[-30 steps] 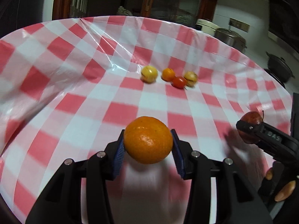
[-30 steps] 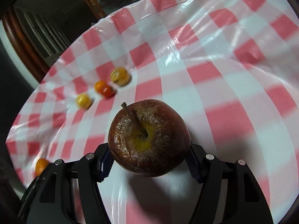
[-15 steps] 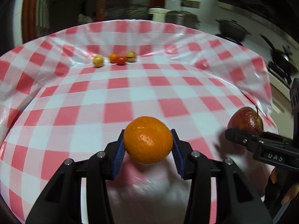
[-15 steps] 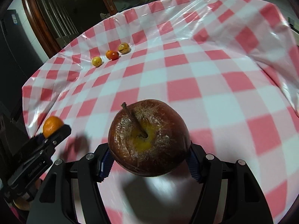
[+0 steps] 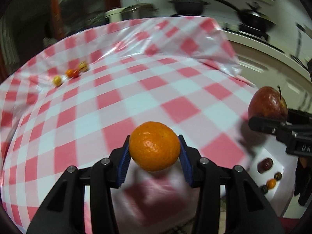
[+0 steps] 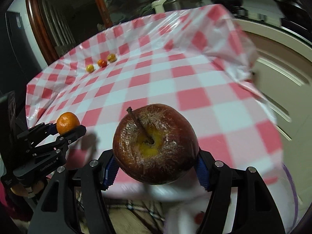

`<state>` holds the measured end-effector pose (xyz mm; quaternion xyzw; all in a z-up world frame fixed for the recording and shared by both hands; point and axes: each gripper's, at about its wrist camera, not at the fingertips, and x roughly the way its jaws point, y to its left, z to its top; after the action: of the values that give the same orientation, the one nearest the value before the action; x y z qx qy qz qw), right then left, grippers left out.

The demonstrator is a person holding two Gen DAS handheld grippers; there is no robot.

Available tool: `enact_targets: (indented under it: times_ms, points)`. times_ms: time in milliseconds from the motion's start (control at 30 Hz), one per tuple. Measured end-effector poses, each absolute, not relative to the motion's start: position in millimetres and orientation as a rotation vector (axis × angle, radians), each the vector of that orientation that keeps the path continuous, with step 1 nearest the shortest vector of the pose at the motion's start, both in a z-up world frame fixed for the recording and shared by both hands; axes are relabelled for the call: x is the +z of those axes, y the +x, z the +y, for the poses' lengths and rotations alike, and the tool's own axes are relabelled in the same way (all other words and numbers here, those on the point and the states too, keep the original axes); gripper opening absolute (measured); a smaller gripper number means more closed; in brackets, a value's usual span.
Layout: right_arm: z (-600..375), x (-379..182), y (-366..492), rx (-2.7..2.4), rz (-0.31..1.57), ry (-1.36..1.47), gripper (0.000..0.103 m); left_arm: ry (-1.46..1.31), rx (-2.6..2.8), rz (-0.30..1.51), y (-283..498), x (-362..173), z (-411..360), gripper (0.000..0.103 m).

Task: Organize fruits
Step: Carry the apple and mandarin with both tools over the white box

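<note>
My left gripper is shut on an orange mandarin, held over the near edge of the red-and-white checked table. My right gripper is shut on a wrinkled dark red apple with its stem up, also above the near edge. Each gripper shows in the other's view: the apple at the right, the mandarin at the left. Several small fruits lie in a row far back on the cloth, also seen as small fruits in the right wrist view.
Below the table's near edge sits a white container with small fruits in it. Pots and pans stand on a counter behind the table. A dark wooden door frame rises at the back left. The cloth's right corner hangs down.
Both grippers pulled back from the middle of the table to its near edge with their fruits still gripped. The row of small fruits now lies much farther away.
</note>
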<state>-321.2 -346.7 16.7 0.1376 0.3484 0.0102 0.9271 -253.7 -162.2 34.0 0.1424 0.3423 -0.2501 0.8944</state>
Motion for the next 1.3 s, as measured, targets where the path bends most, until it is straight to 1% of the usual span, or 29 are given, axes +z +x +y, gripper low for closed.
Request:
enact_targets:
  times_ms: [167, 333, 433, 733, 900, 1100, 1300]
  points:
    - [-398, 6, -374, -0.1, 0.691, 0.333, 0.065, 0.397, -0.676, 0.662, -294, 36, -206, 0.046]
    - [-444, -26, -412, -0.224, 0.753, 0.374, 0.065, 0.571, -0.859, 0.625, -344, 18, -259, 0.046]
    - [-463, -52, -419, -0.292, 0.826, 0.381, 0.065, 0.662, -0.939, 0.643, -362, 1, -284, 0.046]
    - [-501, -128, -396, -0.358, 1.028, 0.395, 0.065, 0.893, -1.17, 0.807, -390, -74, -354, 0.046]
    - [-511, -152, -379, -0.347, 1.063, 0.388, 0.065, 1.067, -1.259, 0.856, -420, -126, -380, 0.046]
    - [-531, -183, -358, -0.378, 1.15, 0.391, 0.065, 1.279, -1.34, 0.827, -451, -167, -389, 0.046]
    - [-532, -202, -351, -0.383, 1.207, 0.389, 0.065, 1.357, -1.358, 0.796, -464, -187, -392, 0.046]
